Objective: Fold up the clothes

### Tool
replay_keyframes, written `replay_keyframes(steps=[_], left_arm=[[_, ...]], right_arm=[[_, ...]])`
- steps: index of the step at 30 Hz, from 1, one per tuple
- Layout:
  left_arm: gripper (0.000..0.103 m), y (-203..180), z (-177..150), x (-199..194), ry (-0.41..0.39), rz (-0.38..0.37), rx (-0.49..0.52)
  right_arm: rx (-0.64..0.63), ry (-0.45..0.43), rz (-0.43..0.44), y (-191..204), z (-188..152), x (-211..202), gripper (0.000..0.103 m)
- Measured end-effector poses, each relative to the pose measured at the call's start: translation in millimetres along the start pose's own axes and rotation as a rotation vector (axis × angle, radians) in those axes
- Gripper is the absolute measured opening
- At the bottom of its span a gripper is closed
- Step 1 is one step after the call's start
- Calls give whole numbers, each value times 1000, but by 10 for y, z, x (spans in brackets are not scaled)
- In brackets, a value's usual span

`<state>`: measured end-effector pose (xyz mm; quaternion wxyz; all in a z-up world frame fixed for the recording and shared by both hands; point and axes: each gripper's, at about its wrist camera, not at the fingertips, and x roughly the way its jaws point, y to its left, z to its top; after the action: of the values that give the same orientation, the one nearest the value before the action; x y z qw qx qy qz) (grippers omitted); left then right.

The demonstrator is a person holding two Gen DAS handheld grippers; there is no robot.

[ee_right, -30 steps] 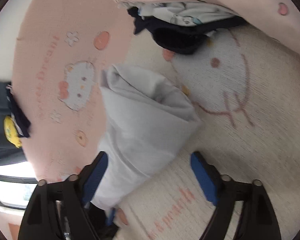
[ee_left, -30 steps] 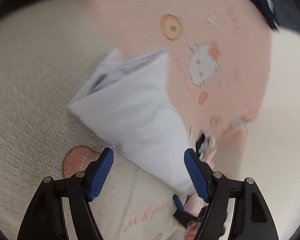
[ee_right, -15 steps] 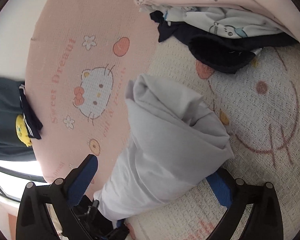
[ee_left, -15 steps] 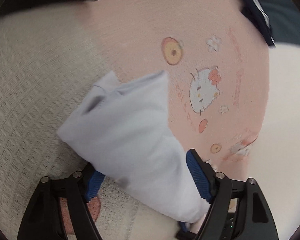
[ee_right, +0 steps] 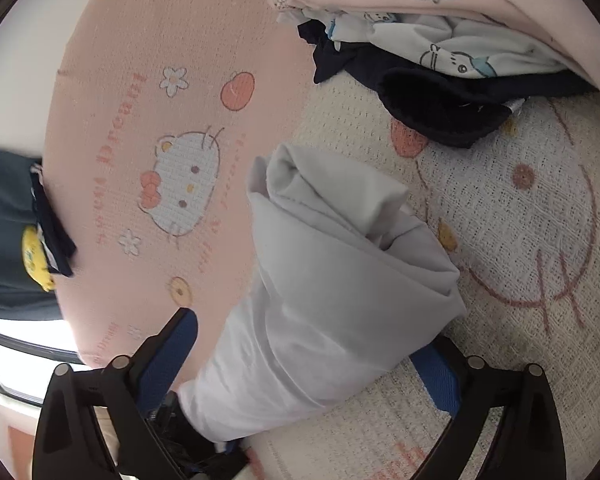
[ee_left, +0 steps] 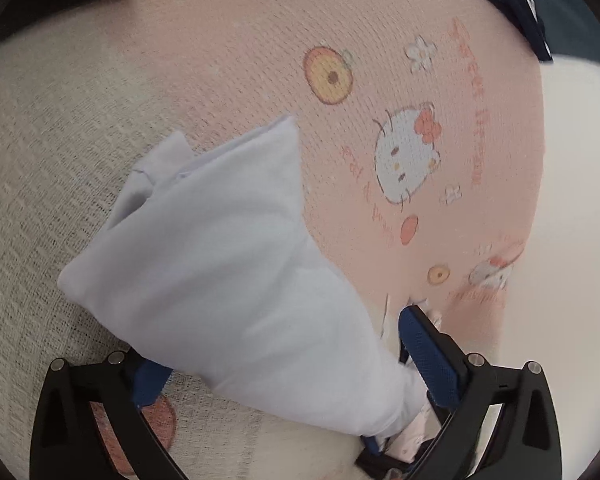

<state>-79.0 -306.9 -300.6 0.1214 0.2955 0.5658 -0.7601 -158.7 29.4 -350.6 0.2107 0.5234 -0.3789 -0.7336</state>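
Left wrist view: the left gripper point(ee_left: 288, 364) sits at six o'clock with its jaws opening wide, and the folded white garment point(ee_left: 236, 276) lies between them without either blue pad pressing on it. The left pad is mostly hidden under the cloth's lower edge at seven o'clock, while the right pad point(ee_left: 428, 354) stands clear at five o'clock, just beside the narrow end of the bundle. The garment runs from about eleven o'clock down toward five, resting across the seam where the cream part of the cartoon-cat blanket point(ee_left: 60, 160) meets its pink part. A white cat face point(ee_left: 406, 158) is printed at two o'clock, and a dark garment point(ee_left: 516, 4) shows at one o'clock by the rim. Right wrist view: the right gripper point(ee_right: 312, 364) is at six o'clock, its jaws closing a little yet set wide, with the same white garment point(ee_right: 332, 288) lying loosely between them; the left pad point(ee_right: 172, 354) at seven o'clock stands apart from the cloth, and the right pad at five o'clock is partly covered by it, so whether it touches cannot be told. A pile of unfolded clothes point(ee_right: 440, 52), pink, white and navy, lies at one o'clock. A dark blue item with a yellow patch point(ee_right: 16, 236) sits at nine o'clock, off the blanket's point(ee_right: 520, 240) edge.
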Motion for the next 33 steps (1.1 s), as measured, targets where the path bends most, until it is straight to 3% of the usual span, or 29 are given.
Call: replay_keyframes(steps=[1,2,6,10,15,19,24,33], left_arm=[[102,-39,1,13,6,20,23],[100,-78,1,27,13,41,47],[82,-234,-22,67,23,181,158],[65,-310,-104,54,25,303,281],[53,-526,-294,42,-3,425,532],[48,-642,-349,-49,-33,441,613],[47,-634,-305,-149,-30,432,601],[47,-547,-324,-257,26,402,594]], right_arm=[[-45,-6,-54,49,-17,7,80],[-100,-15,-118,104,-37,14,65],[-298,-37,-281,325,-143,89,56],[-366,-63,-320,399,-195,92,46],[-448,-89,-354,522,-243,68,37],[-435,-98,-340,540,-249,-8,35],[-371,-85,-284,490,-206,-152,34],[-360,-24,-303,442,-304,-322,34]])
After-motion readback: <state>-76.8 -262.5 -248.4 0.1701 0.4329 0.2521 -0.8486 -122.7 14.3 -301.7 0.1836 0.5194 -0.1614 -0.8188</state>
